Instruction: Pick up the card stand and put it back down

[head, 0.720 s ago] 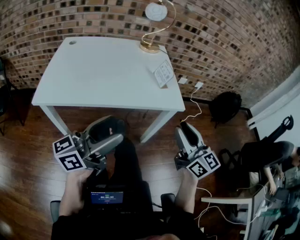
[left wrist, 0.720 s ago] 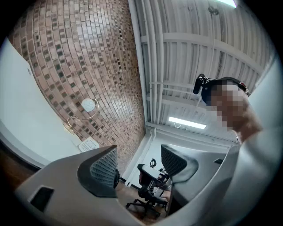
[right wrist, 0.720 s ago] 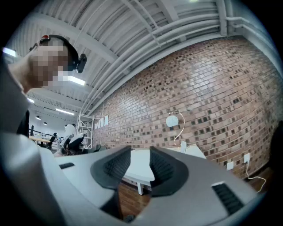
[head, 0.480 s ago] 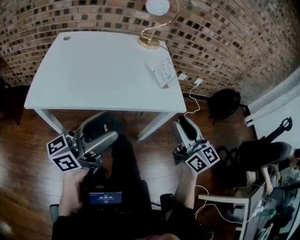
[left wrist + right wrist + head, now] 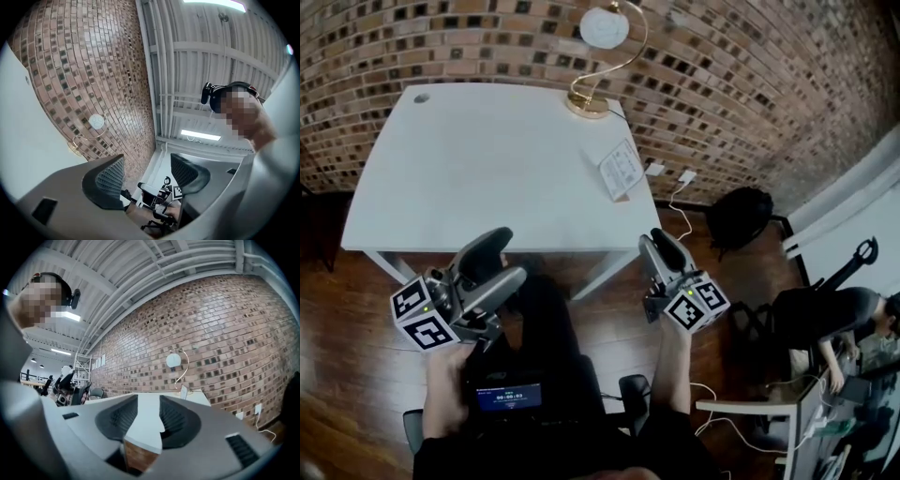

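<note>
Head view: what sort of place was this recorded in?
Probably an office or studio workspace, loft-style. A brick wall stands behind a white table carrying a desk lamp and a card stand. There is a wood floor, and an office chair by another desk at the right.

You face a white table (image 5: 469, 178) that stands near the brick wall (image 5: 750, 84), with a gold lamp (image 5: 587, 105) at its far right corner, curved stem and white globe shade. On the wooden floor (image 5: 347, 319) to the right lie white plugs (image 5: 684, 175) with a cable, near a black bag (image 5: 741, 214). Nearest you is a dark device (image 5: 508, 396) with a lit screen.
</note>
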Demonstrator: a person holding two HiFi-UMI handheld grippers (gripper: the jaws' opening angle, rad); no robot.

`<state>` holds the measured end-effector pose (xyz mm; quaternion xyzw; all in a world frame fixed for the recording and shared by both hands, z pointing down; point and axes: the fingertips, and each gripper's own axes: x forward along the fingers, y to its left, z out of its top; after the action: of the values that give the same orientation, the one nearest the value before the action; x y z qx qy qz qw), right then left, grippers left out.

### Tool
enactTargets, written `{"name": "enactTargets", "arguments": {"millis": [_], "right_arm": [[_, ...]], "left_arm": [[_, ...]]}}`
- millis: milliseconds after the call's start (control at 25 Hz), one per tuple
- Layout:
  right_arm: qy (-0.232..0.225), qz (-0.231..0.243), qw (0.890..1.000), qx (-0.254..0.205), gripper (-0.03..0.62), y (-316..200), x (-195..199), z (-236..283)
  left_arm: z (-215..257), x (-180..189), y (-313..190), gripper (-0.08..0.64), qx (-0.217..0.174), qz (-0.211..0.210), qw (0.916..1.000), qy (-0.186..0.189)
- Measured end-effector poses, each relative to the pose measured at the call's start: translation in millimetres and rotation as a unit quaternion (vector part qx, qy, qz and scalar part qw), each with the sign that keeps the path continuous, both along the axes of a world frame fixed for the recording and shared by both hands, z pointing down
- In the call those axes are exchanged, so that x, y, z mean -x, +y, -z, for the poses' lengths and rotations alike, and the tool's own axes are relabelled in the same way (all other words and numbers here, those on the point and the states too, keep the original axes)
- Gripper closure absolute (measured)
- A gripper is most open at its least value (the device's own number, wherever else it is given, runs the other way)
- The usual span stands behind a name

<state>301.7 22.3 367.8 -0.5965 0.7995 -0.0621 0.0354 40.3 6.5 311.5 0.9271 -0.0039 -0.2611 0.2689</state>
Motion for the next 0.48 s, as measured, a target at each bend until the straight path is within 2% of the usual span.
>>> {"name": "enactTargets", "arguments": {"millis": [480], "right_arm": [[0.023,-0.022,0.999,0.043,0.406,-84,-41,-36]], "left_arm": [[8,-6,-54,0.258,-0.015,0.026,0.9996,0.002]]}}
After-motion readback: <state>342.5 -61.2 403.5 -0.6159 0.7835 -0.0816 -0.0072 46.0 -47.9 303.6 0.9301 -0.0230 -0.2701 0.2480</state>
